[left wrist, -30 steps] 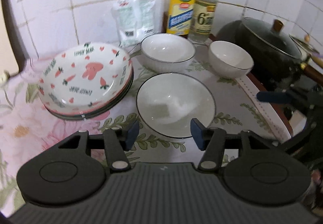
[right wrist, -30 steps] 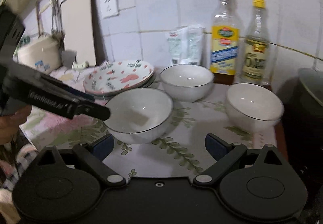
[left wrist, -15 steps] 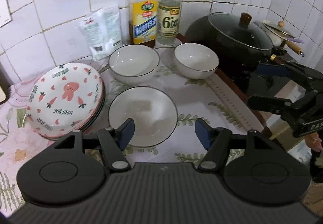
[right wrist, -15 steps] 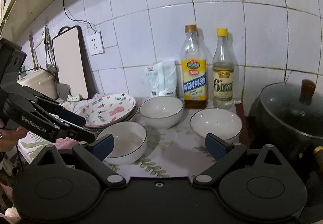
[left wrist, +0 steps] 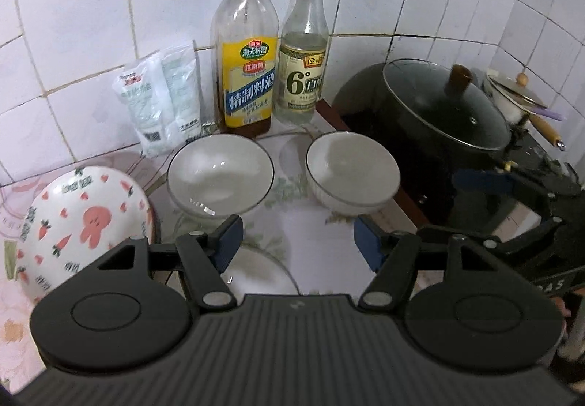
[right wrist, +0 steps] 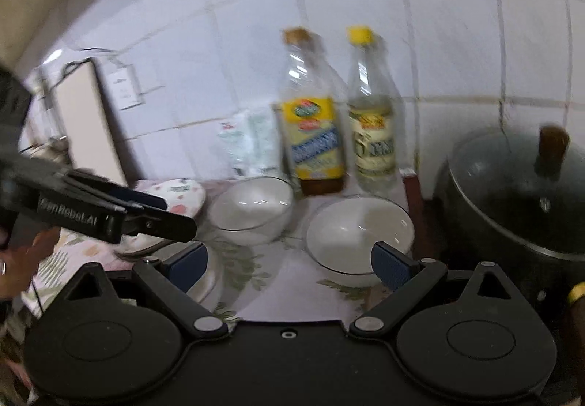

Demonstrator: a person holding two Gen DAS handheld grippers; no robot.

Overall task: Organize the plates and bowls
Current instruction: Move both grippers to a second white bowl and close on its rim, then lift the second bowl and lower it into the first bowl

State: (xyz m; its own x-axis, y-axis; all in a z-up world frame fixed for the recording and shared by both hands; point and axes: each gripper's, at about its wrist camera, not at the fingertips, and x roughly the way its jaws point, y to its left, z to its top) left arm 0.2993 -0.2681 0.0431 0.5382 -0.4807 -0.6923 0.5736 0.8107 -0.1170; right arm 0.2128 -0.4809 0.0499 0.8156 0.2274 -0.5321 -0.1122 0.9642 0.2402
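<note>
A stack of carrot-and-rabbit patterned plates sits at the left on the flowered cloth. Three white black-rimmed bowls stand on the counter: one back left, one back right, and a near one mostly hidden under my left gripper, which is open and empty above it. My right gripper is open and empty, just in front of the right bowl; its view is blurred. The left bowl and plates also show there.
Two bottles and a white packet stand against the tiled wall. A black lidded pot sits on the stove at right, with a small pan behind. A cutting board leans at far left.
Both grippers pulled back and up from the near bowl, then came forward again; the left now hangs over the near bowl, the right has closed in on the right bowl.
</note>
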